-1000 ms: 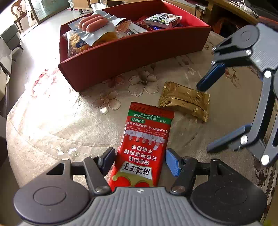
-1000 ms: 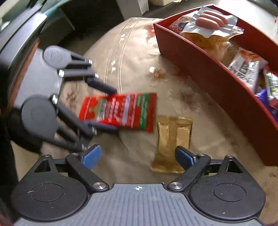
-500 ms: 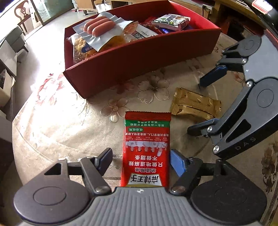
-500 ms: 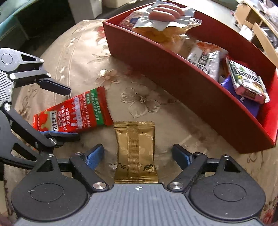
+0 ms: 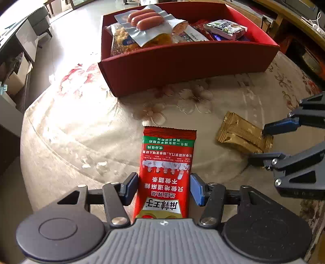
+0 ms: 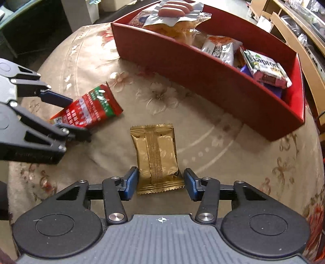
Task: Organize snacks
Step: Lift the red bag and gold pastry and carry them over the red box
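Note:
A red snack packet (image 5: pixel 166 172) lies flat on the tablecloth between the fingers of my left gripper (image 5: pixel 163 188), which is open around its near half. It also shows in the right wrist view (image 6: pixel 91 110). A gold snack packet (image 6: pixel 157 158) lies between the fingers of my right gripper (image 6: pixel 161 183), which is open around its near end. The gold packet also shows in the left wrist view (image 5: pixel 241 134), with the right gripper's fingers (image 5: pixel 280 123) on either side. A red box (image 5: pixel 182 61) with several snacks stands behind both packets.
The round table has a beige flowered cloth (image 5: pixel 81 126). The red box (image 6: pixel 203 67) holds a sausage pack (image 5: pixel 146 19), crackers and other packets. The table edge curves close at the left (image 5: pixel 26 142). Furniture stands beyond the table.
Both grippers have moved down and forward to straddle their packets. The fingers of both have narrowed toward the packets' sides. The packets still lie on the cloth.

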Demonstrator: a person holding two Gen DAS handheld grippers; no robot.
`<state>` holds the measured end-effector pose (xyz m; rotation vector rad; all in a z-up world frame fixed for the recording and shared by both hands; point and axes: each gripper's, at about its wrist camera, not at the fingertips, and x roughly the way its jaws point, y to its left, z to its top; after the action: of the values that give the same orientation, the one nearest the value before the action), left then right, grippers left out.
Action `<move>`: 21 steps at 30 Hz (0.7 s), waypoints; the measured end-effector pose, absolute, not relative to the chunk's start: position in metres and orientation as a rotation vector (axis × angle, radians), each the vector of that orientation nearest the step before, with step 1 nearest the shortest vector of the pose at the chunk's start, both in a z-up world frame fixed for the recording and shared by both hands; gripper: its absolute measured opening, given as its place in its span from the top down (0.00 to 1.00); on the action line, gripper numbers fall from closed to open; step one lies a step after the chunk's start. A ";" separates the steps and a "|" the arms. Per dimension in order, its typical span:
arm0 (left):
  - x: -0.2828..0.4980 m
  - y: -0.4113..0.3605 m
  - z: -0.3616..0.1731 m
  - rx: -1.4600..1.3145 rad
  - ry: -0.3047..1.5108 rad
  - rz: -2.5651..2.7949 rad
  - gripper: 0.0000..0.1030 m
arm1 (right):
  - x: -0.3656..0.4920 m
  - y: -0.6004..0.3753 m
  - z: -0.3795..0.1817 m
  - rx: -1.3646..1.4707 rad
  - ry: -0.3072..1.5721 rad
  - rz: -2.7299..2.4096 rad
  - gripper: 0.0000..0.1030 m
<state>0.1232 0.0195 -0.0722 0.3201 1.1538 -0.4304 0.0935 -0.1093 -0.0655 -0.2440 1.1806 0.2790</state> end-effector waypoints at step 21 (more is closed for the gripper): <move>0.113 0.016 -0.074 0.248 1.148 -0.288 0.51 | 0.090 -0.108 -0.065 -0.212 1.155 0.252 0.53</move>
<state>0.1126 0.0155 -0.0738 0.2476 1.1485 -0.2883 0.0903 -0.1079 -0.0653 -0.2117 1.1546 0.2518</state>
